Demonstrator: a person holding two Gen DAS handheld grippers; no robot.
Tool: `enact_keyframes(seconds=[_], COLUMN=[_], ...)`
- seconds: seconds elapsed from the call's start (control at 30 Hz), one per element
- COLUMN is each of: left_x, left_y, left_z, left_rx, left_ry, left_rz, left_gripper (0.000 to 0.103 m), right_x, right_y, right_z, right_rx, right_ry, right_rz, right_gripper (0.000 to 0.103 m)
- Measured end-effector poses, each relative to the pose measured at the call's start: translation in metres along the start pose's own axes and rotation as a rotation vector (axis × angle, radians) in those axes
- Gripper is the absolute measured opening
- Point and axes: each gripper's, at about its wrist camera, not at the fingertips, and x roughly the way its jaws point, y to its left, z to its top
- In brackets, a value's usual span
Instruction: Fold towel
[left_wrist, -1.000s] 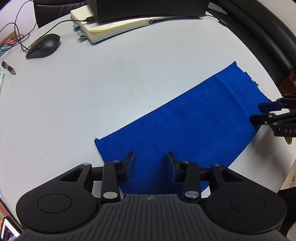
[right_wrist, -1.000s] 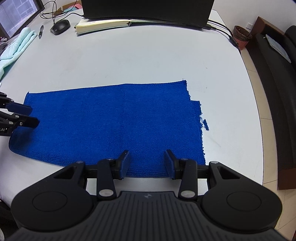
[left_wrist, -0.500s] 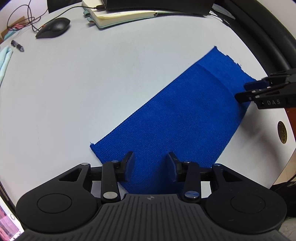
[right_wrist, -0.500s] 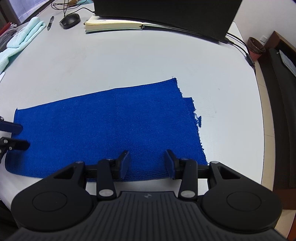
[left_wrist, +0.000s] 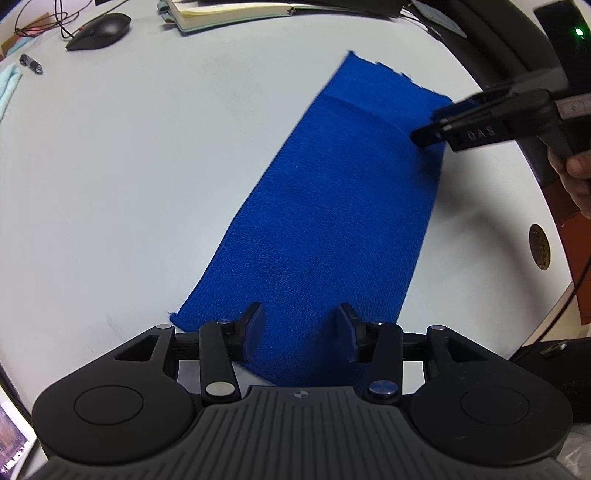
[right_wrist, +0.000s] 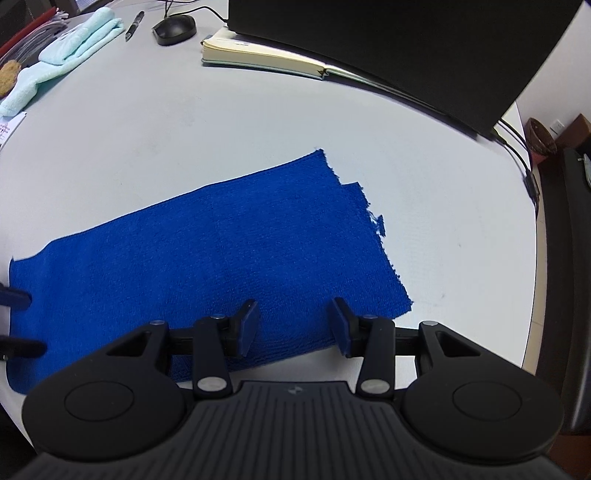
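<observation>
A blue towel (left_wrist: 332, 206) lies flat as a long strip on the white table (left_wrist: 129, 166). My left gripper (left_wrist: 298, 328) is open over the towel's near short end, its fingers spread above the cloth. In the right wrist view the towel (right_wrist: 207, 251) has a ragged right edge. My right gripper (right_wrist: 291, 325) is open over the towel's near long edge close to that end. The right gripper also shows in the left wrist view (left_wrist: 432, 125) over the far end. The left gripper's fingertips (right_wrist: 16, 299) show at the left edge of the right wrist view.
An open notebook (right_wrist: 258, 55), a black monitor (right_wrist: 388, 44), a mouse (right_wrist: 173, 29), a pen (right_wrist: 133, 25) and a pale green cloth (right_wrist: 62, 55) lie at the table's far side. Black chairs (left_wrist: 498, 40) and a cable (right_wrist: 524, 162) border the right edge.
Both grippers have swung round and moved in over the towel's two ends, staying open. The right gripper appears larger and closer in the left wrist view. The towel has not moved.
</observation>
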Motion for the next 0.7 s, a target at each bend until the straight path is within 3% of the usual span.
enact_keyframes(seconds=[0.33,0.7], left_x=[-0.004,0.0], left_y=[-0.03,-0.062], left_z=[-0.029,-0.039], left_rx=[-0.008,0.073], left_ry=[0.011,0.04], left_rz=[-0.064,-0.144], left_gripper=[0.045,0.045], right_x=[-0.01,-0.044], right_y=[0.003,0.009], right_z=[0.004,-0.027], right_rx=[-0.026,0.039], right_ry=[-0.046,-0.084], right_rz=[0.013,0.037], right_gripper=[0.044,0.044])
